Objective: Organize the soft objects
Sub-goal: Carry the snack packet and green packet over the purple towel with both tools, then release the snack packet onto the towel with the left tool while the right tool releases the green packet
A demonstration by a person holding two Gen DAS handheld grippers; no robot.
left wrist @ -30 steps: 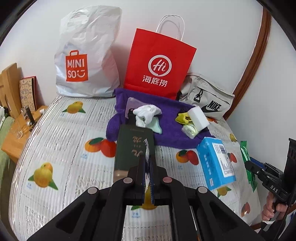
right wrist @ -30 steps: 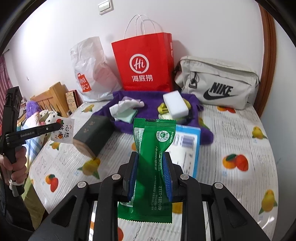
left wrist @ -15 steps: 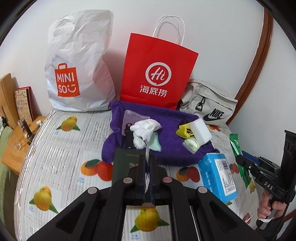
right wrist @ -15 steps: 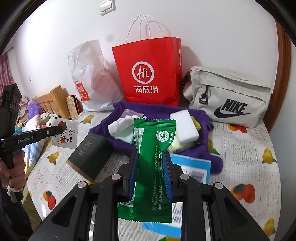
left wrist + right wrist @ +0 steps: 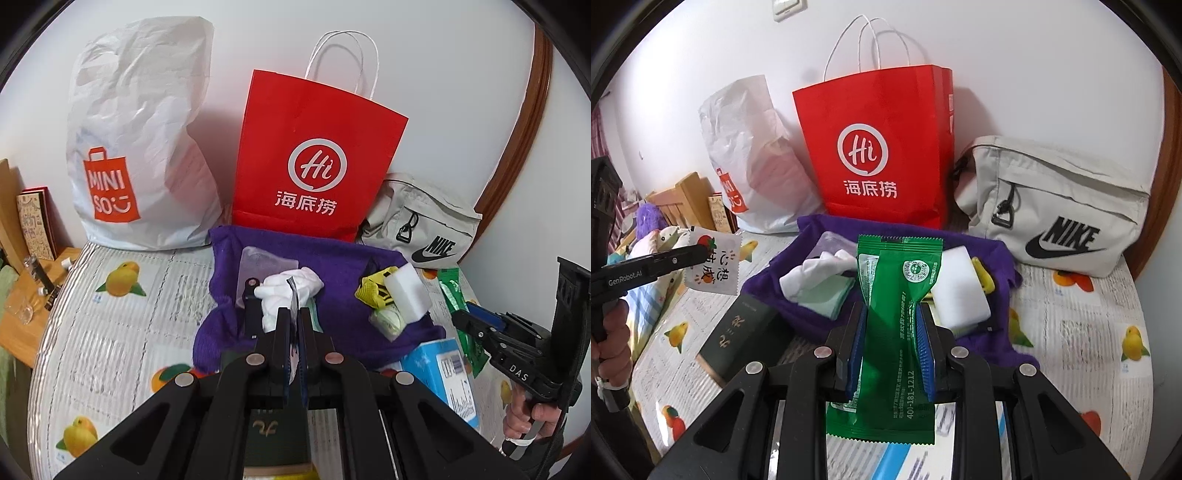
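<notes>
Right gripper [image 5: 891, 345]: jaws clamped on green sachet [image 5: 897, 325], frame centre. Left gripper [image 5: 294, 341]: jaws together, pinching thin white sachet [image 5: 712, 260] edge-on, low centre. Beyond both: purple towel [image 5: 332, 266] on bed [image 5: 122, 332], carrying white cloth [image 5: 291, 288] and white sponge [image 5: 958, 293]. Red paper bag [image 5: 314, 162] upright behind, upper centre.

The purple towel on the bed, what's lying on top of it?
On the purple towel: white cloth, pale green cloth, white sponge block, yellow item. Anything beneath them is hidden.
</notes>
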